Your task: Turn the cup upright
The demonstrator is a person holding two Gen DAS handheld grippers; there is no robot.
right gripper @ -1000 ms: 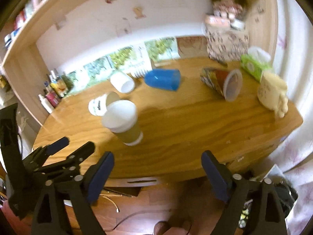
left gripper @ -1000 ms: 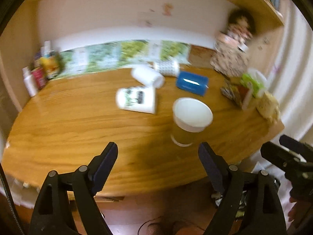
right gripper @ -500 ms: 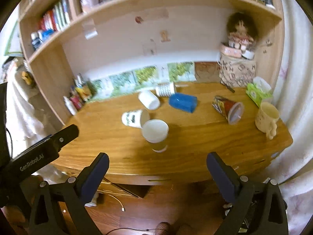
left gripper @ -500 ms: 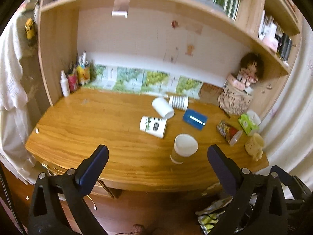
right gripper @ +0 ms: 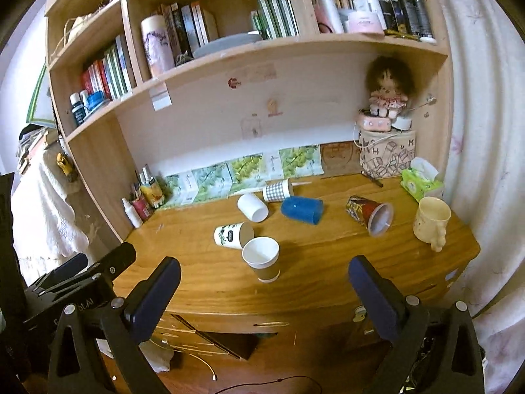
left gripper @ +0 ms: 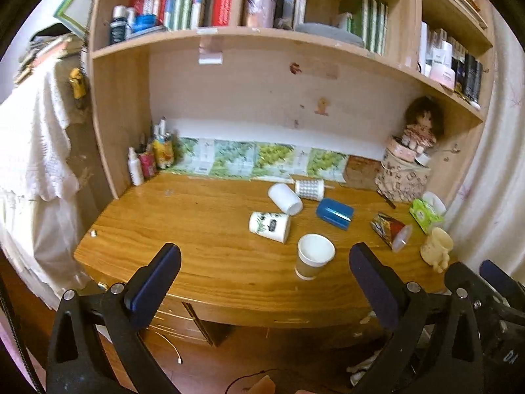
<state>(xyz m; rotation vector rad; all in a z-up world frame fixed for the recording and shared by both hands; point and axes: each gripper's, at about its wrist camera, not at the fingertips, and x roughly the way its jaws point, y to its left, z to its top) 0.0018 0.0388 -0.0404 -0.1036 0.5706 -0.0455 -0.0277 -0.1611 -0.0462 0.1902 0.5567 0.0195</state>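
Note:
A brown paper cup [left gripper: 313, 259] [right gripper: 262, 259] with a white inside stands upright near the desk's front edge. Behind it lie several cups on their sides: a white printed cup [left gripper: 269, 226] [right gripper: 232, 235], a plain white cup [left gripper: 284, 198] [right gripper: 252, 207], a checked cup [left gripper: 309, 189] [right gripper: 277, 191], a blue cup [left gripper: 334, 213] [right gripper: 302, 209] and a red patterned cup [left gripper: 390, 229] [right gripper: 370, 215]. My left gripper [left gripper: 262, 279] is open and empty, back from the desk. My right gripper [right gripper: 264, 282] is open and empty, also in front of the desk edge.
A cream mug [right gripper: 430, 221] stands upright at the desk's right end beside a green tissue pack [right gripper: 420, 185]. A doll on a box [right gripper: 387, 138] sits at the back right. Bottles [right gripper: 141, 203] stand at the back left. Bookshelves hang above. Drawers [right gripper: 210, 331] sit under the wooden desk [right gripper: 328, 282].
Both grippers have pulled back and up from the desk, so the whole desk and shelves now show. The brown cup stands where it stood. Both grippers stay open.

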